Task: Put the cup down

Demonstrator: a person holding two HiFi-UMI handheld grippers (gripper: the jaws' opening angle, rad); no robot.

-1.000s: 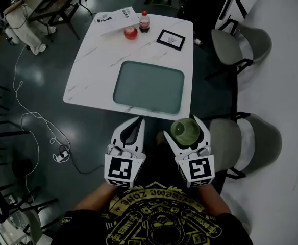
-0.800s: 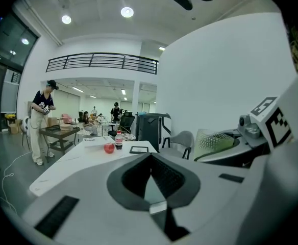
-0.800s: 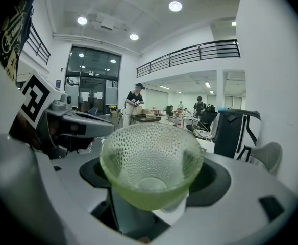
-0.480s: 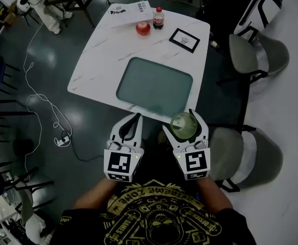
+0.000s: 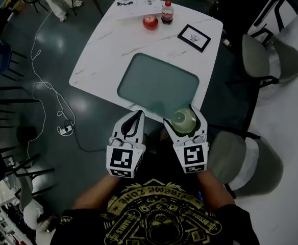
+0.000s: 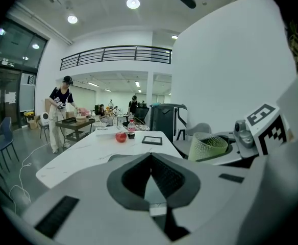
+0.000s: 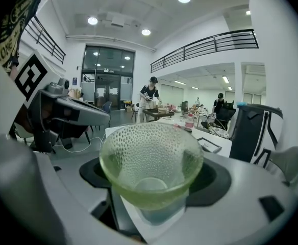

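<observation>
Over the last second the person is closing on the bench (image 5: 100,60). In the head view its near edge is now sitting right at the claw tips, where a second ago a strip of floor was showing between them.

The right claw (image 5: 181,116) is still clenching the cup (image 5: 183,120), a dimpled pale-green glass one, upright and mouth up, jaws pressing on its lower wall. The cup is hanging at the bench's near edge, just short of the green mat (image 5: 159,86). It is not resting on anything; its height above the surface cannot be told.

The left claw (image 5: 134,121) is riding alongside with jaws together and nothing between them.

Judgement: the carry is nearly over. A short reach forward and a lowering are remaining before release.

The bench top is white and marbled, bare near the mat. An apple (image 5: 150,22), a bottle (image 5: 167,11), papers (image 5: 138,3) and a framed card (image 5: 194,37) are sitting at the far end, well apart from the cup.

The room is a large open hall. Grey chairs (image 5: 264,60) are standing to the right and a cable (image 5: 39,93) is trailing over the dark floor to the left.
</observation>
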